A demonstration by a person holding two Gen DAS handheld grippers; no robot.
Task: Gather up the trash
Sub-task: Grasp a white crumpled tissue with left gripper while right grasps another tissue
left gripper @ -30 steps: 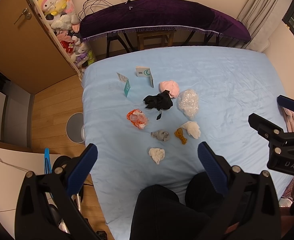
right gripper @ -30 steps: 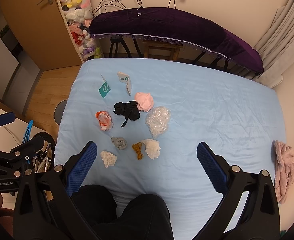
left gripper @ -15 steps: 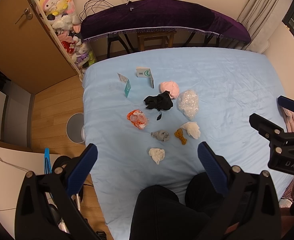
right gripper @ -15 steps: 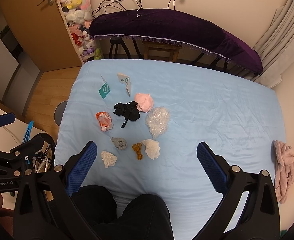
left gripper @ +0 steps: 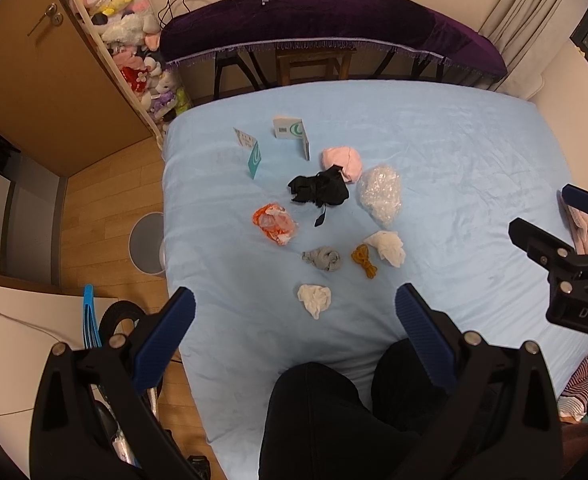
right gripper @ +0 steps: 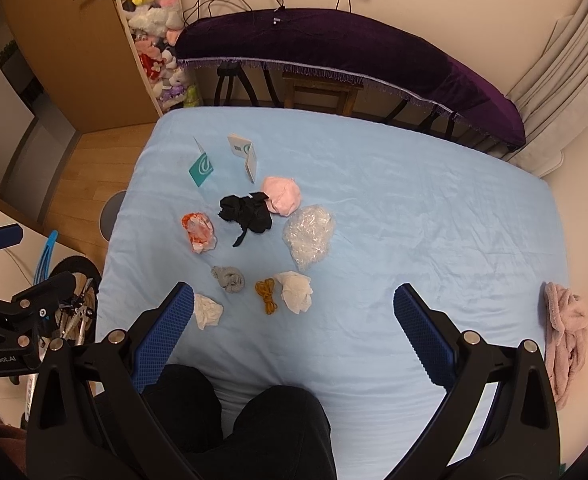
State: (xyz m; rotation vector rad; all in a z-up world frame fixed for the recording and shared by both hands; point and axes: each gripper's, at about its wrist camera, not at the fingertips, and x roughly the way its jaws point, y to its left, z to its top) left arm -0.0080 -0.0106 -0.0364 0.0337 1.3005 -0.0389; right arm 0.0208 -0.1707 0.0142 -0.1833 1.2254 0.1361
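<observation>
Several bits of trash lie on the light blue bed (left gripper: 454,152): an orange-white wrapper (left gripper: 274,224), a clear plastic bag (left gripper: 380,194), two white tissue wads (left gripper: 314,299) (left gripper: 388,247), a brown string (left gripper: 364,260), a grey wad (left gripper: 322,258), a black cloth (left gripper: 320,190), a pink cloth (left gripper: 342,162). The same items show in the right wrist view, with the wrapper (right gripper: 199,232) and the plastic bag (right gripper: 310,236). My left gripper (left gripper: 294,322) is open and empty, held high above the near tissue. My right gripper (right gripper: 294,320) is open and empty above the bed's near part.
Two folded paper cards (left gripper: 250,150) (left gripper: 294,134) stand at the bed's far left. A round white bin (left gripper: 146,242) sits on the wooden floor left of the bed. A pink towel (right gripper: 566,336) lies at the right edge. A purple-draped bench (left gripper: 334,16) stands behind.
</observation>
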